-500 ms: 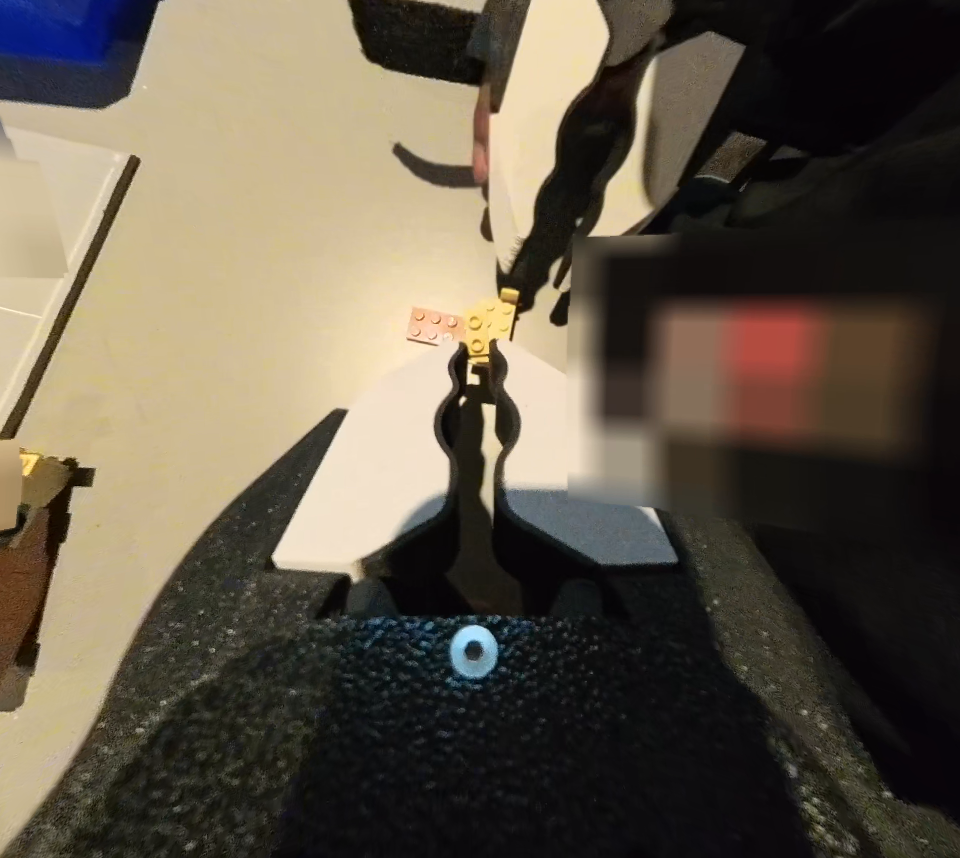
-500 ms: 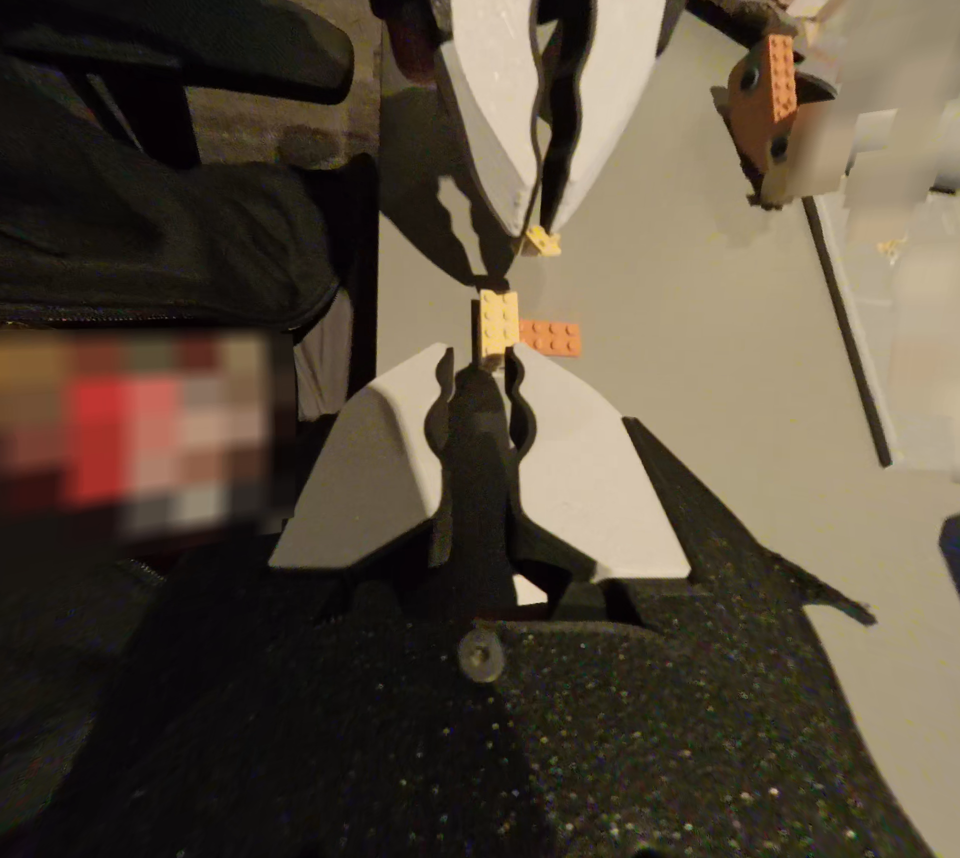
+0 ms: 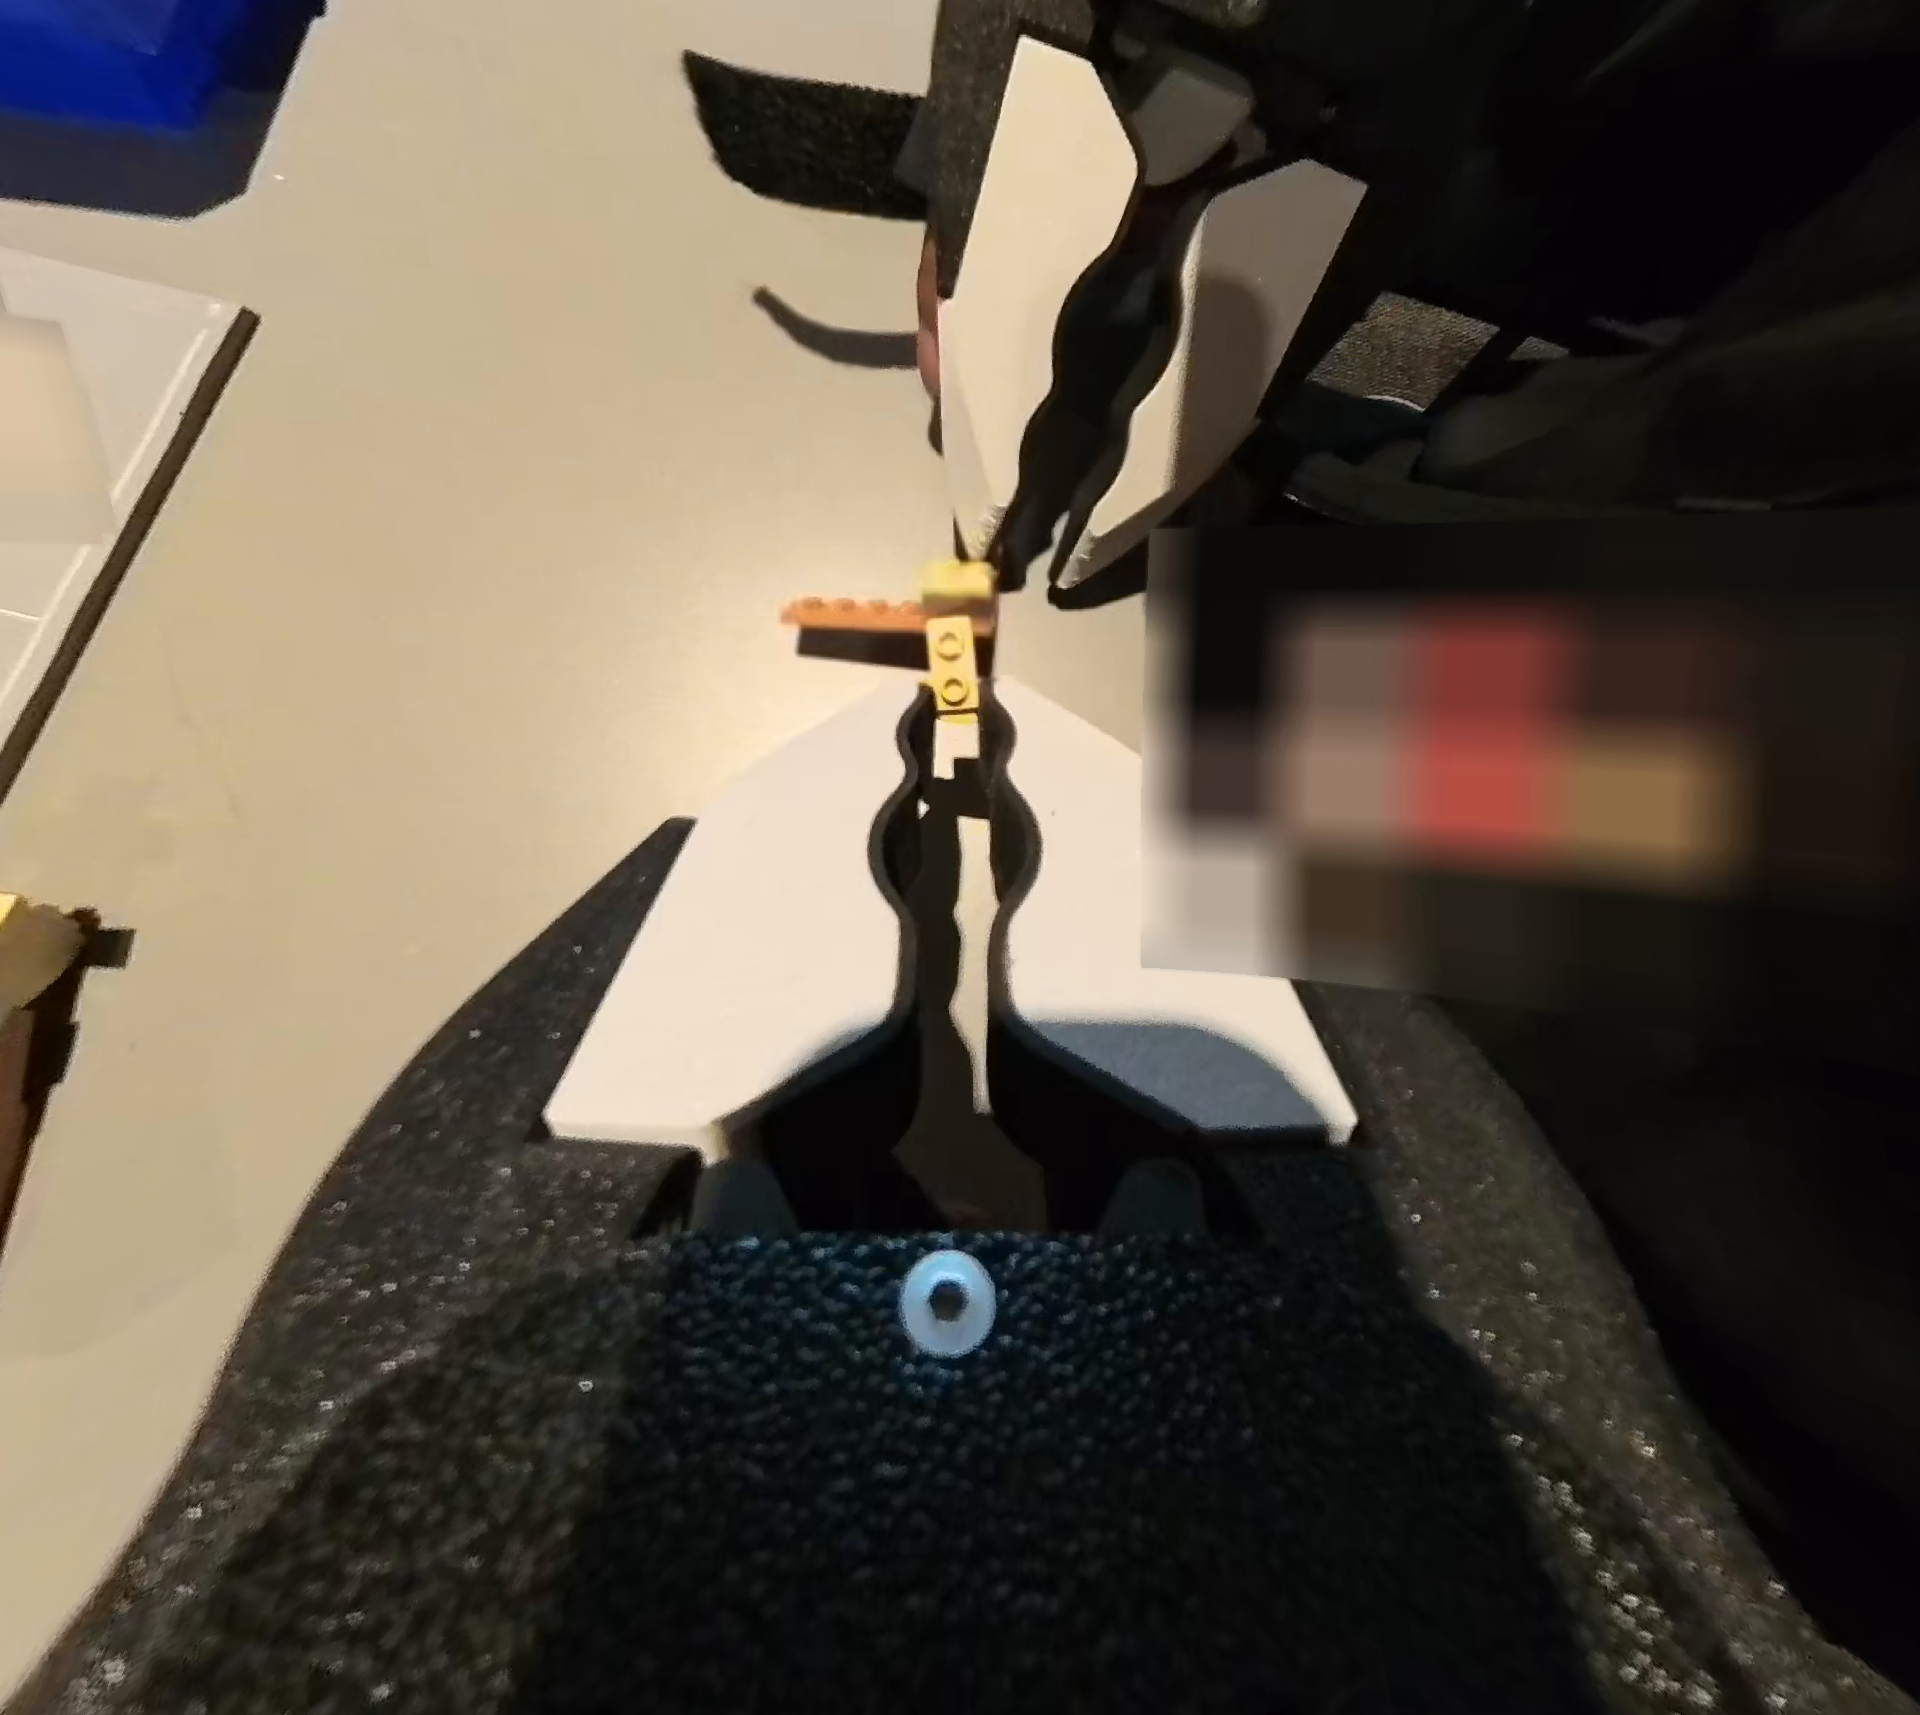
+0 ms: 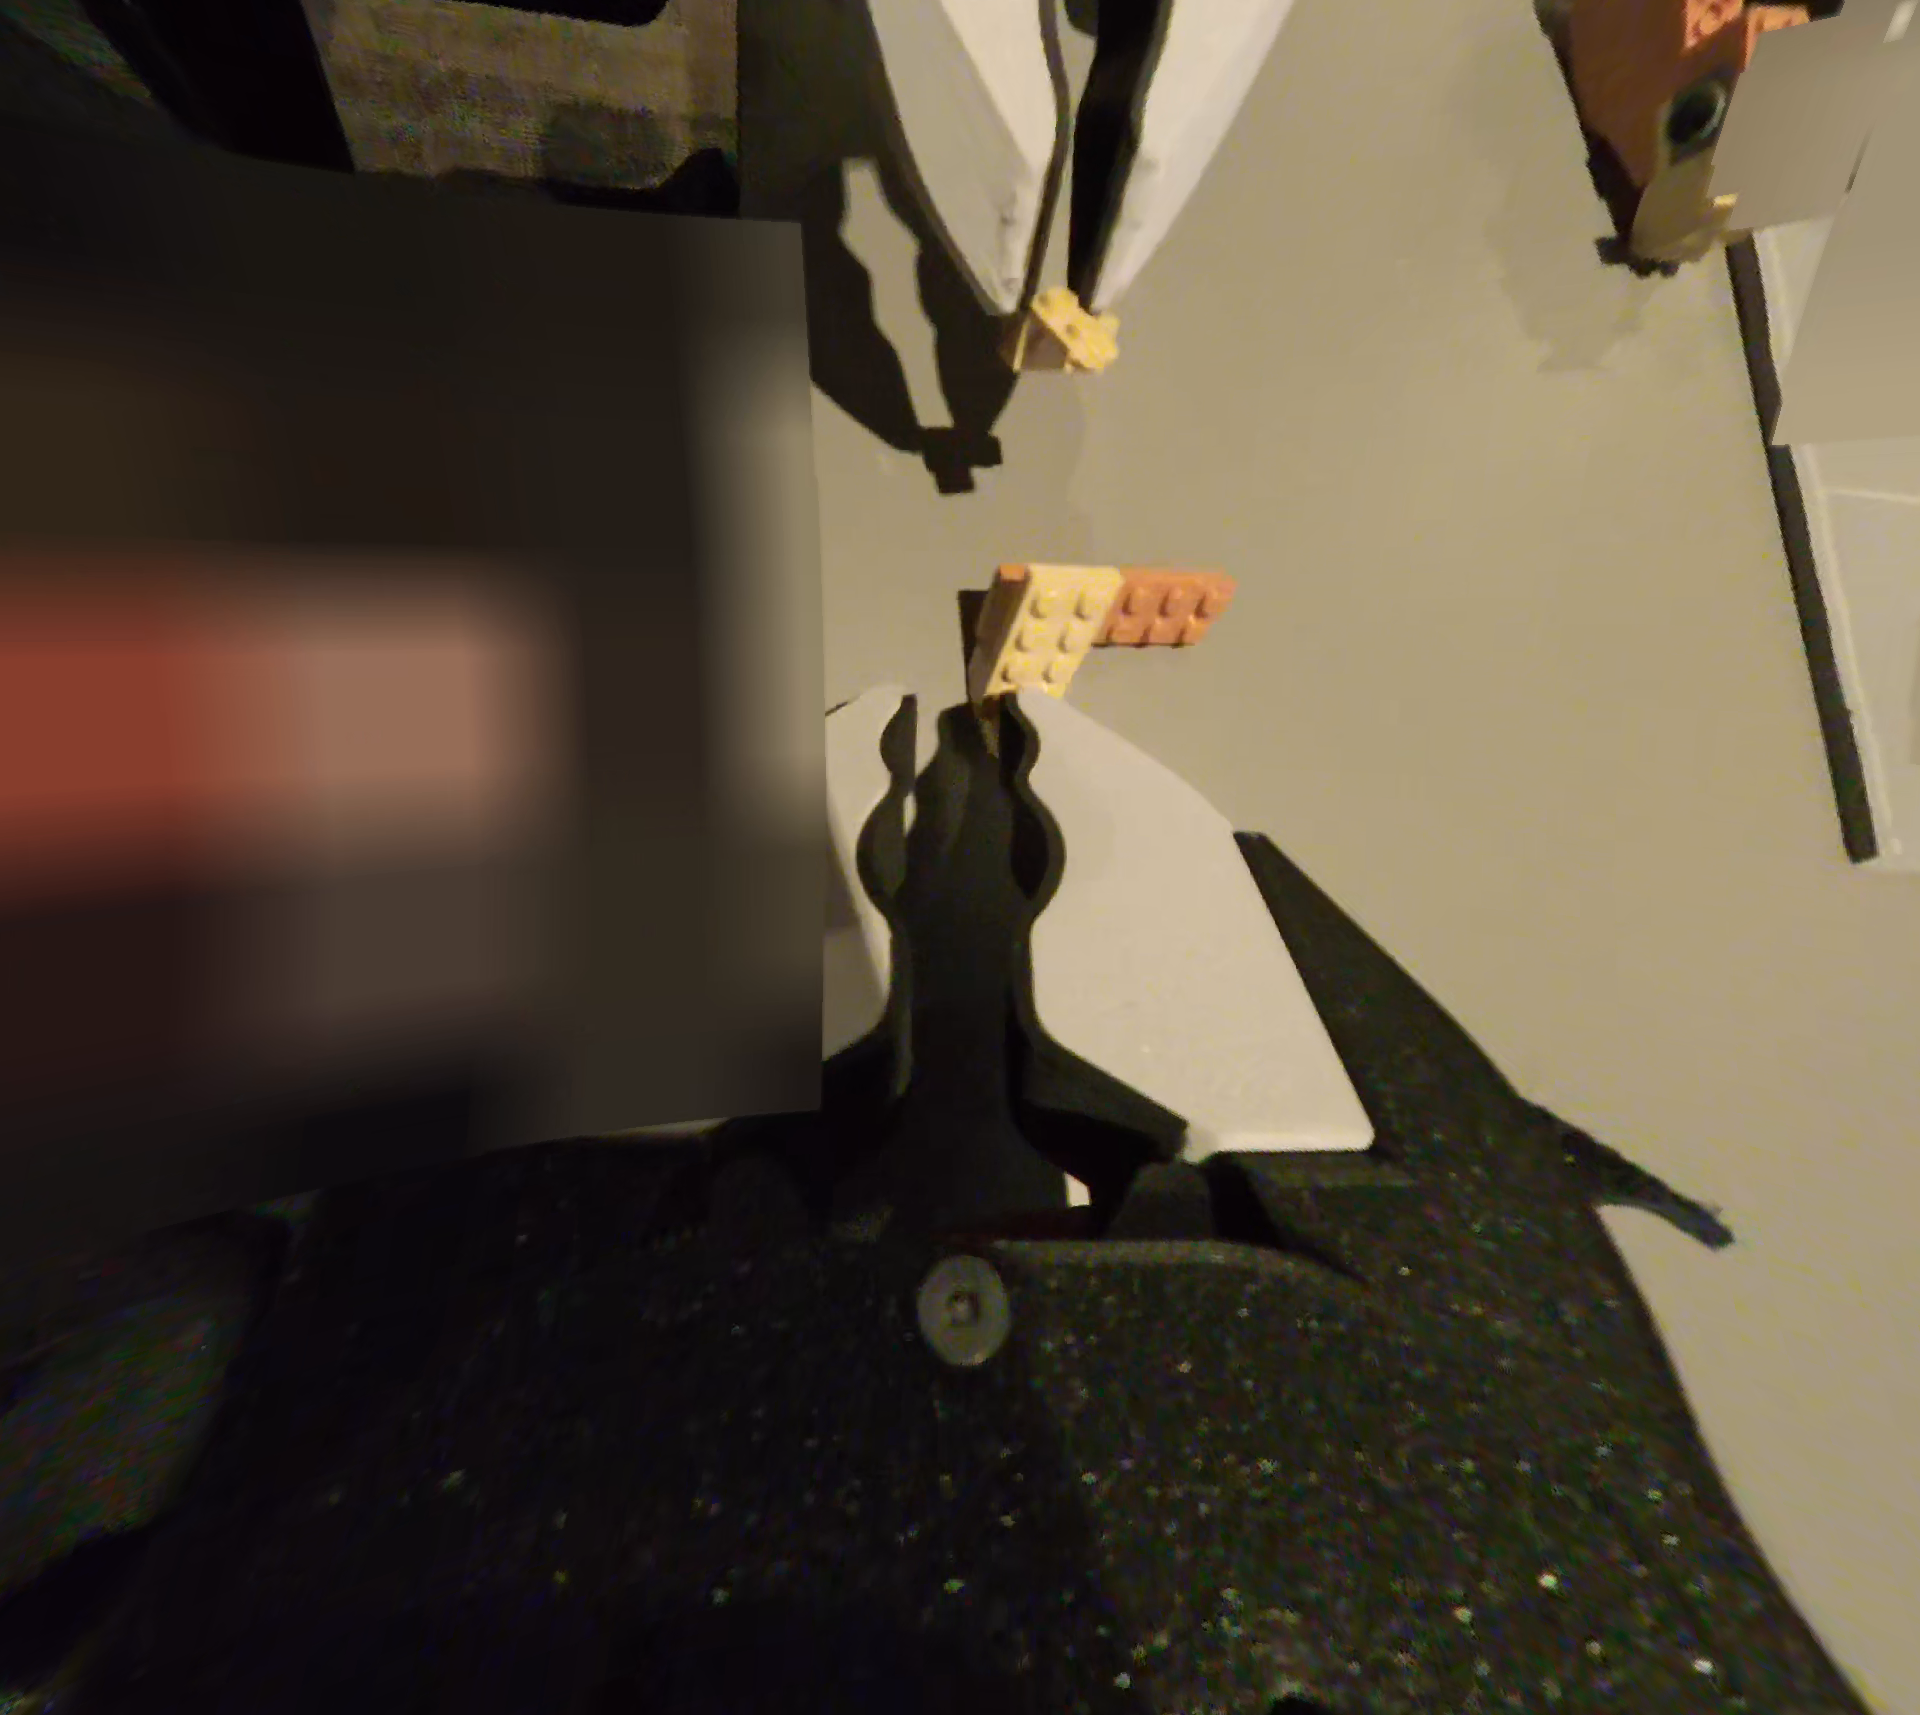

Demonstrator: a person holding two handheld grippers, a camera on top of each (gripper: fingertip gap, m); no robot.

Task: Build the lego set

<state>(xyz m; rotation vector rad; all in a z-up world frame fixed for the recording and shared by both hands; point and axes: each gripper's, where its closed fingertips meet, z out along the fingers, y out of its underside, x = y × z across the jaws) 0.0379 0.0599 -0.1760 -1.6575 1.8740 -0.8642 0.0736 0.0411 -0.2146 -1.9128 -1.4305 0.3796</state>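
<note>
- Left gripper (image 3: 956,715): closed on a small yellow two-stud plate (image 3: 954,666), held above the table (image 3: 520,470).
- Right gripper (image 4: 992,709): closed on the edge of a yellow plate (image 4: 1044,631), to which an orange plate (image 4: 1169,611) is joined.
- Small yellow two-stud plate: seen just short of the yellow plate, apart from it.
- Orange brick assembly (image 4: 1662,13): set well beyond the yellow plate, on the table.
</note>
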